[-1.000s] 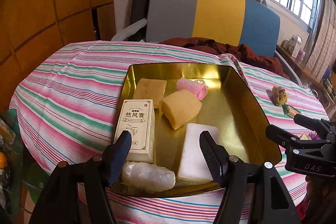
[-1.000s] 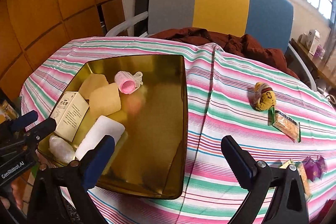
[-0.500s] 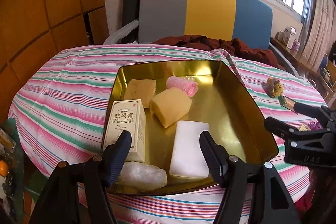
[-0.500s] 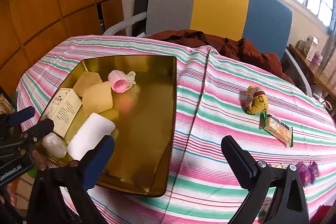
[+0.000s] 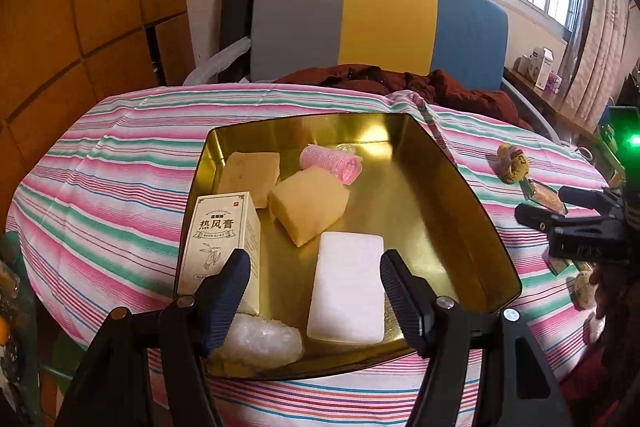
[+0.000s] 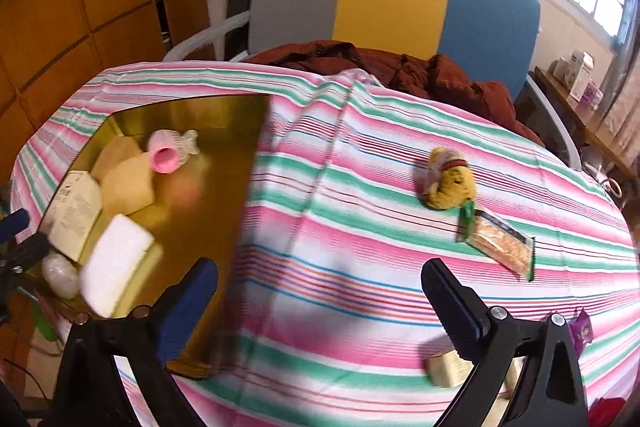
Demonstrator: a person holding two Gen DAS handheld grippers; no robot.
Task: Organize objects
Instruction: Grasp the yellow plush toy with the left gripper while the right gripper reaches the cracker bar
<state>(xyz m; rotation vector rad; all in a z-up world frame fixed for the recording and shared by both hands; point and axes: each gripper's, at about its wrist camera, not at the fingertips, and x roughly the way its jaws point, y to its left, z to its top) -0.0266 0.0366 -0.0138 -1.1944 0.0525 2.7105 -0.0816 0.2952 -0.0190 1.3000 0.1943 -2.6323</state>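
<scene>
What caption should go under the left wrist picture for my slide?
Open left gripper hovers over a gold tray holding a white block and pink roller.

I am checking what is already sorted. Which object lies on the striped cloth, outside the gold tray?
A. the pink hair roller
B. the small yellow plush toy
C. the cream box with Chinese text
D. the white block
B: the small yellow plush toy lies on the striped cloth, right of the gold tray.

Gold tray point(image 5: 472, 211) on pink-green striped tablecloth point(image 5: 120, 187).

Tricolour chair point(image 5: 384, 23), brown garment point(image 6: 400, 71) behind.
</scene>
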